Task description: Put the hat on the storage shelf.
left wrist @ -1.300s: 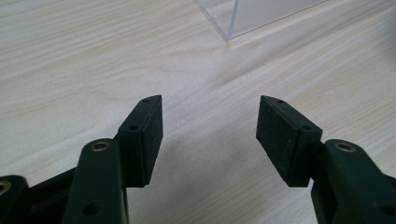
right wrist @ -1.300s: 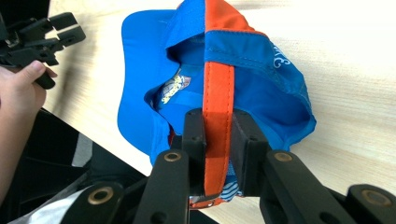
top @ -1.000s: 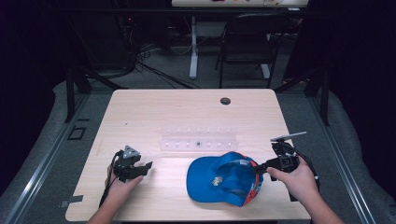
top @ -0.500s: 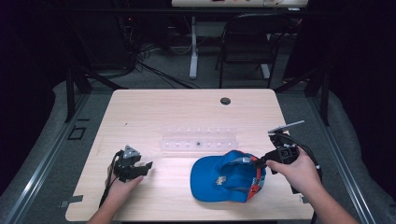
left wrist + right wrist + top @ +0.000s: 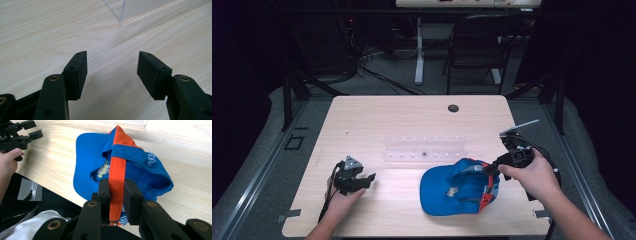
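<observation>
A blue cap [image 5: 458, 187] lies on the near right part of the wooden table [image 5: 412, 112], at about five o'clock from the table's middle. It is upside down, its hollow facing up, with a printed label showing inside. Its long axis runs across the table, roughly from nine o'clock to three o'clock: the flat blue brim points toward nine o'clock, and the back of the cap with its orange strap [image 5: 487, 187] sits at the three o'clock end.

The right gripper [image 5: 497, 170] comes in from three o'clock and is clamped on that orange strap. In the right gripper view the two black jaws press on the strap [image 5: 117, 180] from both sides, and the strap runs straight away from the jaws over the blue cloth [image 5: 85, 165], with the brim at the far end. The strap end of the cap looks raised a little off the wood; how far it is lifted I cannot tell.

The left gripper [image 5: 364, 179] rests at about seven o'clock from the table's middle, well apart from the cap. Its jaws stand wide apart with nothing between them [image 5: 112, 72], just bare wood.

A clear plastic tray [image 5: 426, 148] lies at the middle of the table, just beyond the cap at its twelve o'clock.
</observation>
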`<state>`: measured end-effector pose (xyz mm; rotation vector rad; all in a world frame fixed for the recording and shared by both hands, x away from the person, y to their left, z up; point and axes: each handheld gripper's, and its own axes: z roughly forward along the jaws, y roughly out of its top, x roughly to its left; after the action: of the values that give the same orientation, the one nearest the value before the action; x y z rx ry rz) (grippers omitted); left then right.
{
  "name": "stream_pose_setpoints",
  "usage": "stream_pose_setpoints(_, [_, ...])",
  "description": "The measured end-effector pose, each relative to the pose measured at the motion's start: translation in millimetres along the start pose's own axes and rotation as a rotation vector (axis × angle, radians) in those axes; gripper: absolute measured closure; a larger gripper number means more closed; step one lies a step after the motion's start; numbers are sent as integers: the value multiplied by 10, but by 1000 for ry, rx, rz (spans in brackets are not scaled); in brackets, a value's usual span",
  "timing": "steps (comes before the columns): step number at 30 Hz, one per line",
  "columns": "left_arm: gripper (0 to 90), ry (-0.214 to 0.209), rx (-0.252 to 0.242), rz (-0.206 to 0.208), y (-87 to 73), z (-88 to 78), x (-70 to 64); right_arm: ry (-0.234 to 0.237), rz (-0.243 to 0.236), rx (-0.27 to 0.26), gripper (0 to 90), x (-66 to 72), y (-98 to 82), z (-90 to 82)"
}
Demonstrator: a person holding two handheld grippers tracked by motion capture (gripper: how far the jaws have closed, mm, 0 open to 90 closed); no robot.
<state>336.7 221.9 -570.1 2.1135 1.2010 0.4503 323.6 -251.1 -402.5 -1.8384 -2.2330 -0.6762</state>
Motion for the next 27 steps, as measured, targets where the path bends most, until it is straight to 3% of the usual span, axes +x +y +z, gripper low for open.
stream_pose_setpoints(27, [416, -3, 3, -4, -4, 12, 2, -23, -15, 1, 772, 266, 165, -373])
